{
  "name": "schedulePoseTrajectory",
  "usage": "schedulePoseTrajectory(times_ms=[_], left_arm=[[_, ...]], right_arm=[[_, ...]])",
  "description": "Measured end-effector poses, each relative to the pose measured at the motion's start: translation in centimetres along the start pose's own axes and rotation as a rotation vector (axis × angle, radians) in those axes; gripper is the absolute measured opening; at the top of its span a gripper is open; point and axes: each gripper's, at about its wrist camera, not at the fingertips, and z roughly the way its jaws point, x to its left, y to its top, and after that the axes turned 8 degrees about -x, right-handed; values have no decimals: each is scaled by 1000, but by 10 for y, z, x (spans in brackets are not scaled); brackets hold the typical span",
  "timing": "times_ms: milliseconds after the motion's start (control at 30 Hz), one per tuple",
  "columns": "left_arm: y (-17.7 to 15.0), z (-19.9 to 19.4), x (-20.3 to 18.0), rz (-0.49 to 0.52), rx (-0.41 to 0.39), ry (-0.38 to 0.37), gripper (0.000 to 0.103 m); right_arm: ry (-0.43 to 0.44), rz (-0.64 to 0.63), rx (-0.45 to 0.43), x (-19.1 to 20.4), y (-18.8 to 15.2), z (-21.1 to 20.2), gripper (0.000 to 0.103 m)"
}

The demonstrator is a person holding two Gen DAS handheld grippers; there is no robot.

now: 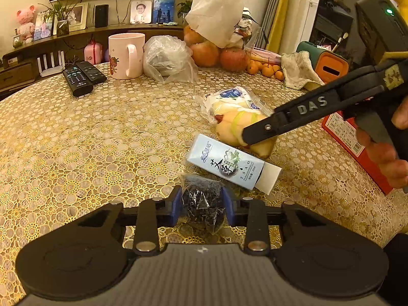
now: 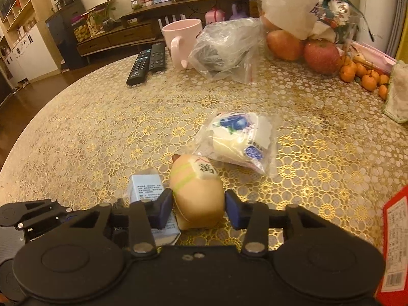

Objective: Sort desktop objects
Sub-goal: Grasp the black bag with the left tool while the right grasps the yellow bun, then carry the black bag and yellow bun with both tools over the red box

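The left gripper (image 1: 202,205) sits low over the desk (image 1: 89,137) with a small clear packet of dark, crinkly contents (image 1: 204,204) directly between its blue pads (image 1: 176,206); both pads press against the packet's sides, so the jaws are narrowed onto it. Just beyond the packet lies a pale blue box (image 1: 225,164) with a white end, touching or nearly touching it.

The right gripper (image 2: 199,205) reaches in from the right, and a beige, egg-shaped squishy toy (image 2: 196,193) with green stripes lies between its pads. The left pad touches the toy's side; the right pad is at its edge, though firm contact there cannot be told. Behind the toy lies a bagged snack with a blue label (image 2: 237,140).
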Motion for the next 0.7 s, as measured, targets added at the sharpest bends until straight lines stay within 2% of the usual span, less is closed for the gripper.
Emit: schedulePoseTrajectory(times_ms=[333, 700], left_arm=[[3, -20, -13, -25, -7, 16, 31], [19, -50, -49, -5, -41, 10, 31]], right_arm=[[-28, 8, -23, -10, -12, -34, 42], [-29, 20, -57, -18, -25, -85, 41]])
